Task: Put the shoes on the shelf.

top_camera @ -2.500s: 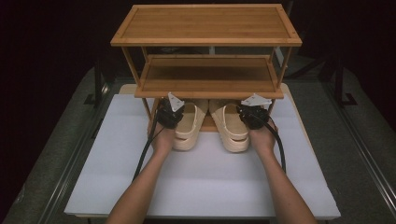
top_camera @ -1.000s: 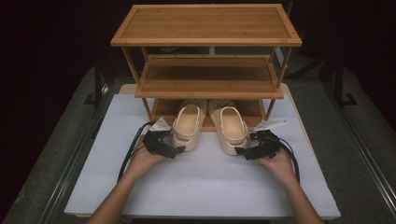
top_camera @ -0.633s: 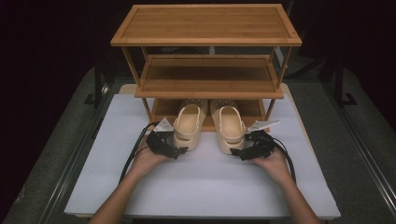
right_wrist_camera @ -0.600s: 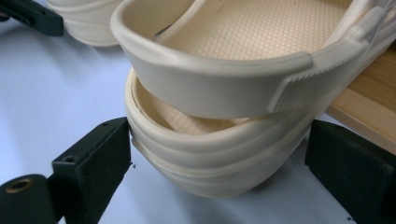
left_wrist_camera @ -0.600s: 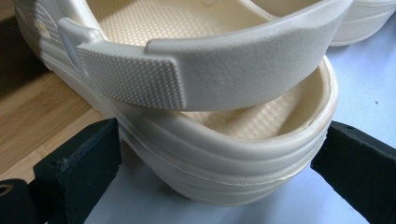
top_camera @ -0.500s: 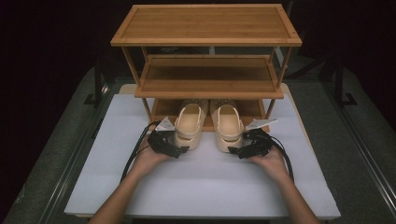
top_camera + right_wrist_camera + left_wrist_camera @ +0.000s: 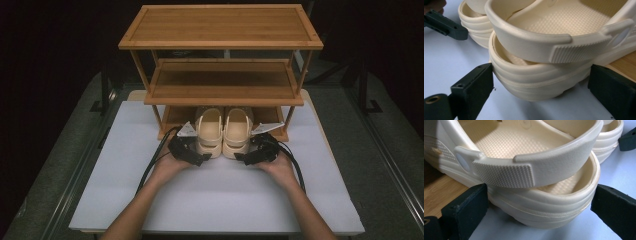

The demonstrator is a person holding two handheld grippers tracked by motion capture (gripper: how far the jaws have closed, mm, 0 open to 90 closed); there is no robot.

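Note:
Two cream clogs stand side by side on the white table, toes under the bamboo rack's lowest shelf: the left clog [image 7: 210, 131] and the right clog [image 7: 237, 131]. My left gripper [image 7: 201, 153] is open around the left clog's heel [image 7: 541, 202], one jaw close against its side, the other a little off it. My right gripper [image 7: 246, 153] is open around the right clog's heel [image 7: 536, 82] in the same way. Each gripper view shows the heel strap lying over the heel, the neighbouring clog [image 7: 610, 135] [image 7: 472, 23], and a black jaw of the other gripper beyond it.
The three-tier bamboo rack [image 7: 220, 25] stands at the table's back; its middle shelf [image 7: 222, 82] overhangs the clogs' toes. Rack posts [image 7: 156, 117] [image 7: 288, 117] flank the pair. The white tabletop [image 7: 220, 200] stretches in front of my hands, cables trailing back along both forearms.
Both grippers have moved inward and forward from the clogs' outer sides to their heels. The clogs have slid closer together and slightly farther under the rack.

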